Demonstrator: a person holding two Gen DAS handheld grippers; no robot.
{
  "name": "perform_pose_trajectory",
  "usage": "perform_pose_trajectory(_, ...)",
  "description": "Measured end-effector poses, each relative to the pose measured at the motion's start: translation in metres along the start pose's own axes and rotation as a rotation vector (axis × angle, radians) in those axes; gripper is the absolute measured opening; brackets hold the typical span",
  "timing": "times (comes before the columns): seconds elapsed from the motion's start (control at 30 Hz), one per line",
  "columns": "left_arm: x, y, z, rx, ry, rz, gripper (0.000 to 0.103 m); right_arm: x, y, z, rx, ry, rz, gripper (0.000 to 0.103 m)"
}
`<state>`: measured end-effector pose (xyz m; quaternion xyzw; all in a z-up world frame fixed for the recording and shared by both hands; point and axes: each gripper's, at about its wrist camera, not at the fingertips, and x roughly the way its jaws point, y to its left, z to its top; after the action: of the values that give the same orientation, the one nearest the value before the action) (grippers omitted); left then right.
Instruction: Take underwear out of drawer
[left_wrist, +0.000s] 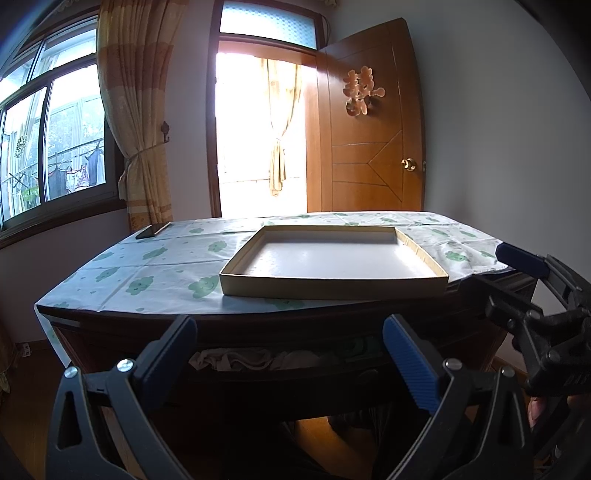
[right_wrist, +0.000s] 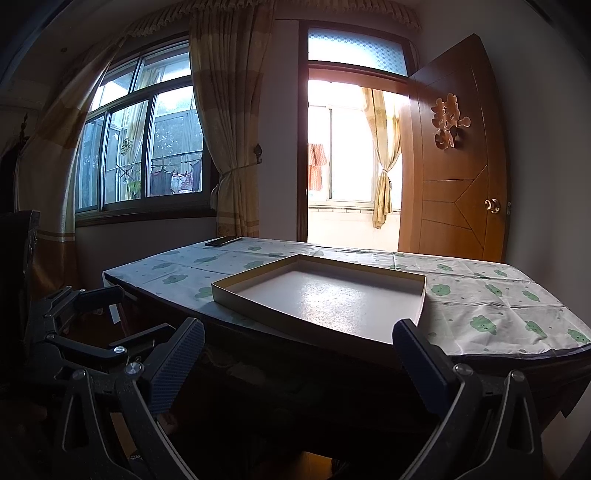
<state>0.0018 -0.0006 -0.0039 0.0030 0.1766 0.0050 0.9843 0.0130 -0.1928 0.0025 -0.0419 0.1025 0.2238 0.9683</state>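
Under the table top a drawer (left_wrist: 280, 373) stands partly pulled out, with pale folded underwear (left_wrist: 243, 360) showing in its gap. My left gripper (left_wrist: 290, 354) is open right in front of that gap, nothing between its blue pads. The right gripper (left_wrist: 532, 291) shows at the right edge of the left wrist view, near the table's corner. In the right wrist view my right gripper (right_wrist: 299, 354) is open and empty before the dark table front; the drawer (right_wrist: 251, 373) there is dim, its contents hard to make out. The left gripper (right_wrist: 92, 325) appears at the lower left.
A shallow beige box lid (left_wrist: 332, 258) (right_wrist: 325, 291) lies on the table with the cloud-print cloth (left_wrist: 147, 266) (right_wrist: 498, 314). A dark phone (left_wrist: 152, 230) (right_wrist: 223, 240) rests at the far left corner. Behind are a window, curtains, and an open wooden door (left_wrist: 369, 118).
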Motion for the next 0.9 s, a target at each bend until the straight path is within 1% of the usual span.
perform_pose_trajectory(0.9,0.0006,0.0000,-0.0009,0.002,0.001,0.000,0.103,0.0009,0.0015,-0.0051,0.001,0.013,0.002,0.103)
